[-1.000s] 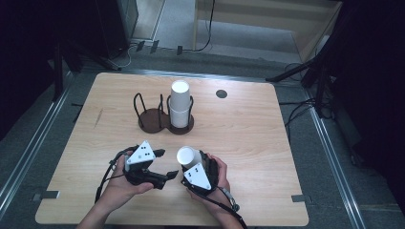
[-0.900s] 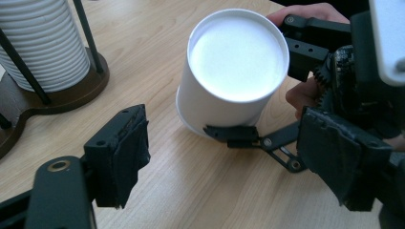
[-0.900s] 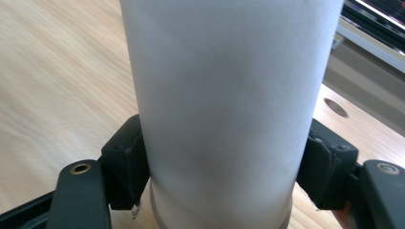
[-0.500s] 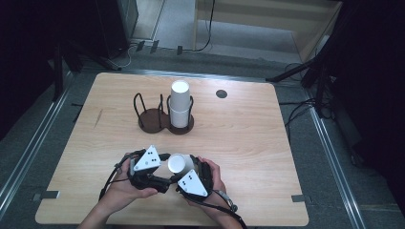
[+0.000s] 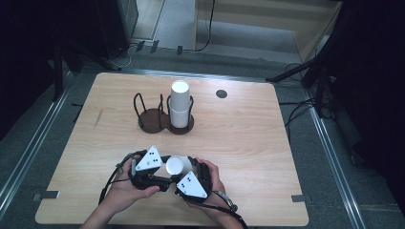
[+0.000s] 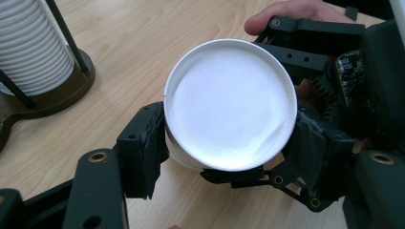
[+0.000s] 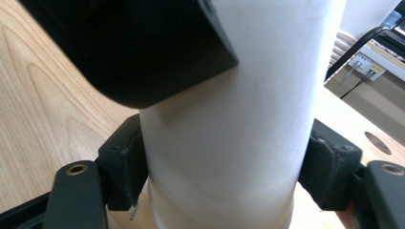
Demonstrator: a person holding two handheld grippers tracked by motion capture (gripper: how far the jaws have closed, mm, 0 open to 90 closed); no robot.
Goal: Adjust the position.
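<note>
- A white paper cup [image 5: 175,165] stands upside down near the front edge of the wooden table [image 5: 248,138], its closed base facing up, right between the two hand-held grippers.
- The left gripper [image 5: 160,172] comes at the cup from the person's left. In the left gripper view its padded jaws press on both sides of the cup [image 6: 229,107], one at the lower left and one at the right, so it is clamped on the cup.
- The right gripper [image 5: 184,171] meets the cup from the person's right. In the right gripper view its two jaws sit against the left and right walls of the cup [image 7: 229,143], closed narrowly onto it, lower down near the rim.
- In the right gripper view a black part of the left gripper crosses the upper left, in front of the cup's wall.
- Both hands wrap their grippers: the left hand [image 5: 125,188] at the lower left, the right hand [image 5: 213,183] at the lower right. A fingertip of the right hand shows at the top of the left gripper view.
- Farther back, about mid-table, a dark brown two-slot cup holder [image 5: 157,119] with thin wire uprights stands well apart from the grippers.
- Its right slot holds a stack of white paper cups [image 5: 179,102], also upside down; the left slot shows only its round base.
- A small dark round grommet [image 5: 221,93] sits in the tabletop to the right of the holder, toward the back edge.
- Cables [image 5: 110,183] trail from the grippers toward the front edge of the table.
</note>
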